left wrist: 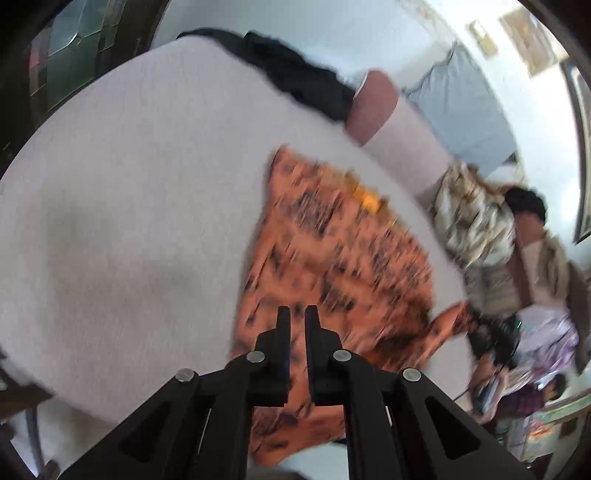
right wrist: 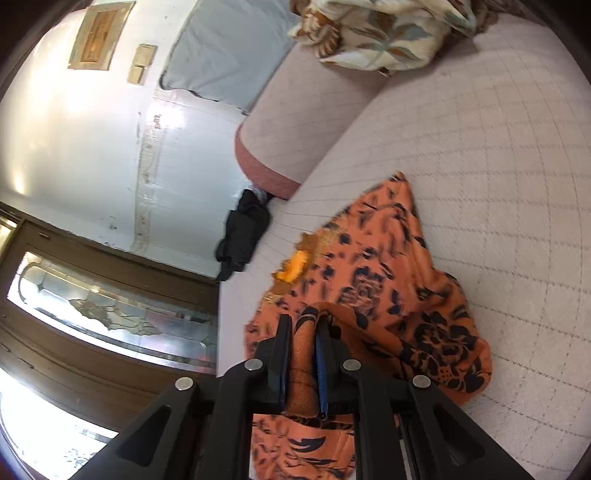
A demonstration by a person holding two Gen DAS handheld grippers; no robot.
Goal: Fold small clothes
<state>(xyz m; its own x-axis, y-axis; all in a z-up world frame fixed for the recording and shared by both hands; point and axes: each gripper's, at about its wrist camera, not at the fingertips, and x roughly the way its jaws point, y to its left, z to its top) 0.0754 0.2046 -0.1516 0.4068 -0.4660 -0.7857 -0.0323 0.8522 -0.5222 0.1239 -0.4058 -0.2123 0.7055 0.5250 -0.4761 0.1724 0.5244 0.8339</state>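
On the bed [right wrist: 498, 155], one orange garment [right wrist: 406, 295], two grippers, right gripper [right wrist: 301, 321] clamping it.

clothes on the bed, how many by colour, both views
orange with black print: 1, the orange garment, pinched by the right gripper
black: 1, the black garment at the bed's far edge
cream floral: 1, the floral cloth by the bolster
total: 3

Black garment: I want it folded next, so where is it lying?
The black garment lies bunched at the bed's far edge by the wall, beside the pink bolster, beyond the orange garment.
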